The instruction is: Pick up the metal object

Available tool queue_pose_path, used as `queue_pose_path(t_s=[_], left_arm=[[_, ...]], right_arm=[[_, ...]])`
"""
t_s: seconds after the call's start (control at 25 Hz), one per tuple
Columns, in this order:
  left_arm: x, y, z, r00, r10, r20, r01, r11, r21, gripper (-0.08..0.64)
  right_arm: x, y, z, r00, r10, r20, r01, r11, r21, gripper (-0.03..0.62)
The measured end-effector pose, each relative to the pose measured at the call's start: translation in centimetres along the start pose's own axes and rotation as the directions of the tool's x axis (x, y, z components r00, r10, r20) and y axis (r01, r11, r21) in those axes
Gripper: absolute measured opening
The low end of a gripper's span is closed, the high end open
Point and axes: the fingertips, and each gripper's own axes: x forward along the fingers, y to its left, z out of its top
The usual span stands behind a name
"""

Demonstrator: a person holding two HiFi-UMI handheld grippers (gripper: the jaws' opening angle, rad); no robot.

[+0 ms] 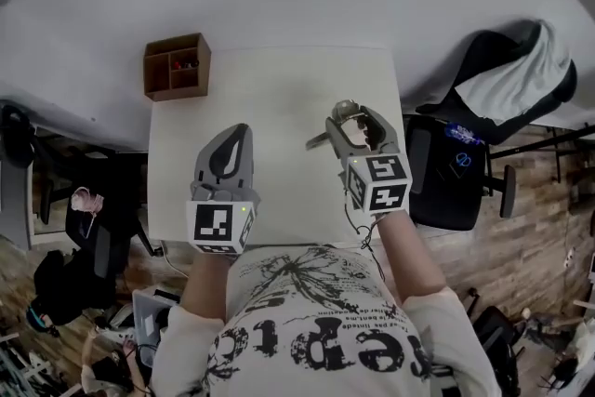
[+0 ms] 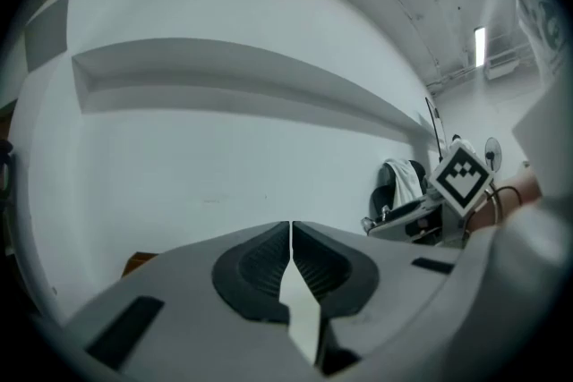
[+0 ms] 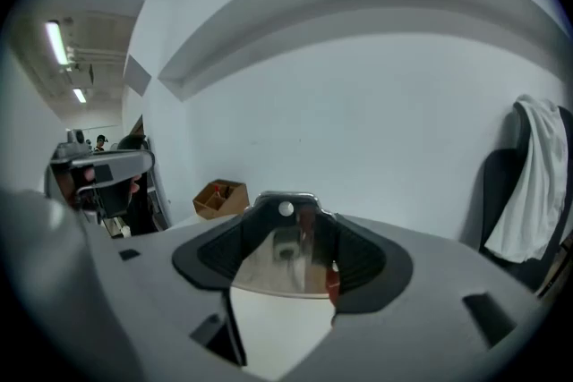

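Note:
A shiny flat metal object (image 3: 285, 257) with a small hole near its top sits between the pads of my right gripper (image 3: 286, 224), which is shut on it. In the head view the metal object (image 1: 323, 140) sticks out to the left of the right gripper (image 1: 358, 116) and is held above the white table (image 1: 279, 79). My left gripper (image 1: 240, 131) hovers over the table's left half, jaws pressed together with nothing between them. The left gripper (image 2: 291, 233) points at a blank white wall.
A brown cardboard box (image 1: 177, 66) with compartments stands at the table's far left corner and also shows as the box (image 3: 220, 197). A black office chair (image 1: 465, 163) draped with white cloth (image 1: 521, 74) stands right of the table. Clutter lies on the floor at left.

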Motion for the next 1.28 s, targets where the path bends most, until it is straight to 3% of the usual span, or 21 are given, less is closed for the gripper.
queue_pose_path(t_s=[0.32,0.6,1.28], left_arm=[[-2.0,-1.8,5.0,0.994,0.041,0.101,-0.047,0.998,0.052,0.012],[-2.8,-3.3,6.8,0.99,0.051,0.133,-0.061,0.996,0.07,0.012],[-3.2,-4.7,7.2,0.99,0.036,0.138,-0.048,0.995,0.085,0.012]], right_arm=[[-7.4,0.5,8.2,0.97,0.041,0.238,-0.019,0.995,-0.094,0.282],[-12.1,0.4,11.3,0.907,0.054,0.417,0.012,0.988,-0.154,0.282],[-12.7,0.9,10.9,0.894,0.072,0.443,0.002,0.986,-0.166,0.281]])
